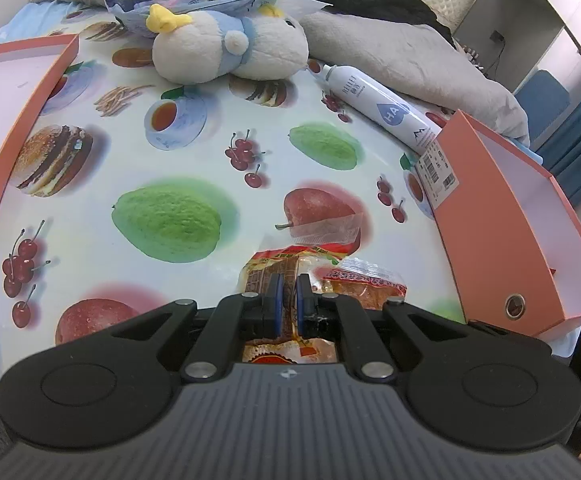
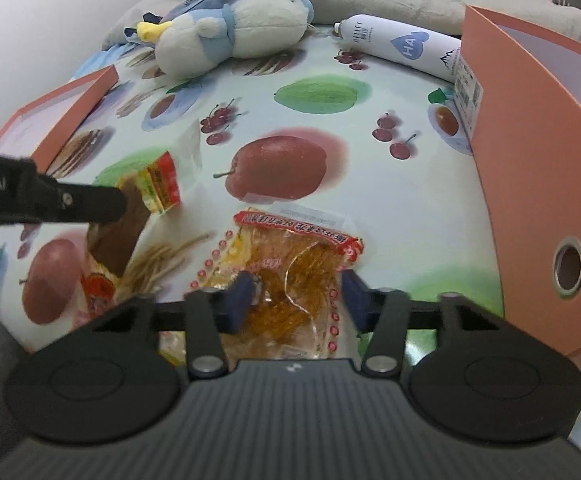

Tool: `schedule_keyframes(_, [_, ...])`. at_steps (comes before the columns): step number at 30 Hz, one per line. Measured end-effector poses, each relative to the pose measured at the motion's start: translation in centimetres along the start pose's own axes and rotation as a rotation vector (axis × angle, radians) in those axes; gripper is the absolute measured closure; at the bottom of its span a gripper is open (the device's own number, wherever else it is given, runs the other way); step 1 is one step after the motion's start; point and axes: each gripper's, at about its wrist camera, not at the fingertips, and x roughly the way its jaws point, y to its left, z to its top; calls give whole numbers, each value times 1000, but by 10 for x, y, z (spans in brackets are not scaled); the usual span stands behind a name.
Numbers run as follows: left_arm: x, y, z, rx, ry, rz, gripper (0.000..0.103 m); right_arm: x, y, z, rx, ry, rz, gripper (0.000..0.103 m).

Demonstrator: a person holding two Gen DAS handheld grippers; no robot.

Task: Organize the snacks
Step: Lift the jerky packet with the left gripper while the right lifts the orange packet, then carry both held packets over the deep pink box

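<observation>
My left gripper (image 1: 290, 304) is shut on a snack packet (image 1: 278, 268) with a brown cake inside and a red and yellow end. From the right wrist view it (image 2: 116, 204) reaches in from the left and holds that packet (image 2: 158, 184) tilted above the fruit-print cloth (image 2: 290, 128). An orange dried-snack packet (image 2: 290, 264) with a red top band lies flat on the cloth. My right gripper (image 2: 296, 300) stands open astride it: the left pad (image 2: 238, 300) touches the wrapper, while the right pad (image 2: 354, 300) sits just beside its edge.
An orange box (image 1: 510, 220) stands open at the right, and a shallow orange lid (image 1: 10, 120) lies at the left. A plush bird (image 1: 226, 48) and a white spray bottle (image 1: 374, 104) lie at the back. Grey bedding (image 1: 430, 64) lies behind them.
</observation>
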Motion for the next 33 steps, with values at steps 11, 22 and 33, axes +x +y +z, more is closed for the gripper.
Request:
schedule_keyframes(11, [-18,-15,11,13,-31,-20,95,-26,-7,17,38,-12,-1,80])
schedule_keyframes(22, [-45,-52,41,80,-94,-51,95,-81,-27,60,59,-107,-26,80])
schedule_keyframes(33, [-75,-100,87,155,-186,-110,95,-129,-56,100,80,-201,-68,94])
